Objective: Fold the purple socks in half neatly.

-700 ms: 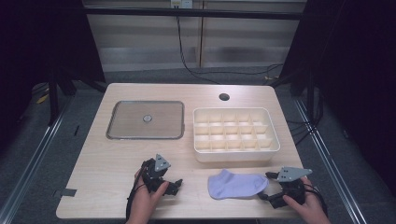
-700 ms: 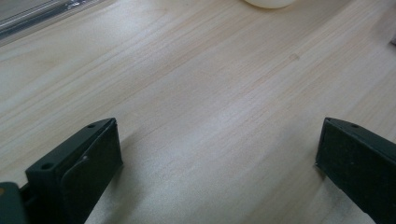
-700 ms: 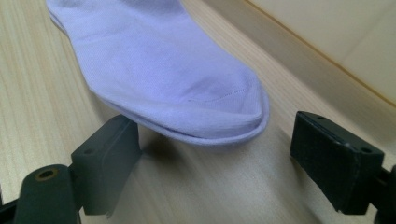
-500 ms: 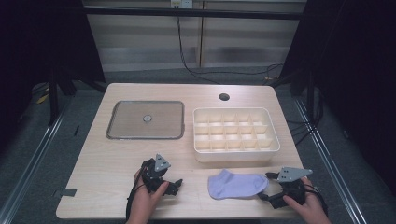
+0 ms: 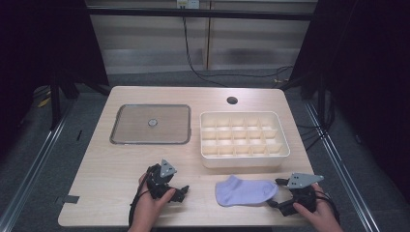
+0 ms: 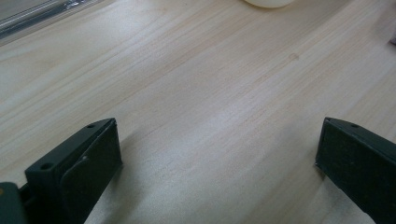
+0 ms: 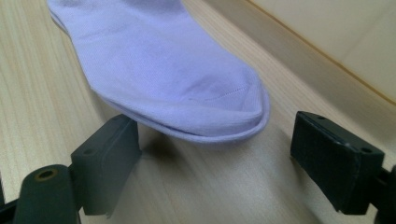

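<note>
— Black jaws of the right gripper [image 7: 215, 158] stand wide, the lilac sock [image 7: 168, 70] lying just ahead, its cuff at the gap, unpinched.

— And the left gripper [image 6: 217, 154]?

— Wide too, over bare table [image 6: 210, 84]. Sock rests before the tray [image 5: 244, 140].

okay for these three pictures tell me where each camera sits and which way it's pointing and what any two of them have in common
High view: above the person's side, looking forward and down on the table; both hands show, left gripper, right gripper.
Left gripper view: rides on the left gripper, looks low along bare wood between its open jaws.
Right gripper view: rides on the right gripper, faces the lilac sock beside the white divided tray.
Shared: high and right gripper views both show the sock and tray.
</note>
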Demonstrator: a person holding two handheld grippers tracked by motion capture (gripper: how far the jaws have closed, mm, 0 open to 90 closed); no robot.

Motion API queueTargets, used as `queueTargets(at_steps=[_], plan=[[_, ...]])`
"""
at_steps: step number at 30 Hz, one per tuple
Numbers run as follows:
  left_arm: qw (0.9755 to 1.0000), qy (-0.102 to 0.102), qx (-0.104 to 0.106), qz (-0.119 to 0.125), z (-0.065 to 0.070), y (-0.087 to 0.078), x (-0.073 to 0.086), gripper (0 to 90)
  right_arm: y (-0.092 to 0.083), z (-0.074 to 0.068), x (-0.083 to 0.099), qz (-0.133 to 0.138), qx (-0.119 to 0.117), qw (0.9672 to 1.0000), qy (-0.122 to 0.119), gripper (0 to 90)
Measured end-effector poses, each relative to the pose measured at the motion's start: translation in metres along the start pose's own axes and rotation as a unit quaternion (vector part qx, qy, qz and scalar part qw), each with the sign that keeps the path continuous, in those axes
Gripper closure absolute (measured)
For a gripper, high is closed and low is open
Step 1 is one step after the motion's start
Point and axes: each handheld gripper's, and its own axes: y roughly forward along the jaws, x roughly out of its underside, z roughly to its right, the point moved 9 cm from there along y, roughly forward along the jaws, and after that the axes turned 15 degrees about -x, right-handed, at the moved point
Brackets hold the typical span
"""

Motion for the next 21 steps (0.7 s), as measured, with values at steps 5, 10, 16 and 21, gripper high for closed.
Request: queueTargets(at_steps=[5, 10, 16, 21], plan=[[1.0000, -0.001, 0.003, -0.001, 0.001, -0.001, 0.000, 0.0, -0.001, 0.000, 0.001, 0.001, 0.004, 1.0000, 0.003, 14.9], [0.9999, 0.006, 0.008, -0.003, 0.003, -0.003, 0.001, 0.0, -0.001, 0.000, 0.001, 0.001, 0.007, 1.0000, 0.006, 14.9], [0.9986, 0.009, 0.047, -0.022, 0.018, -0.009, -0.004, 0.7, -0.002, -0.001, 0.002, 0.001, 0.007, 0.9999, 0.008, 14.9], [0.9968, 0.007, 0.073, -0.030, 0.032, -0.017, -0.018, 8.2, -0.003, -0.001, 0.003, 0.001, 0.010, 0.9999, 0.008, 14.9]])
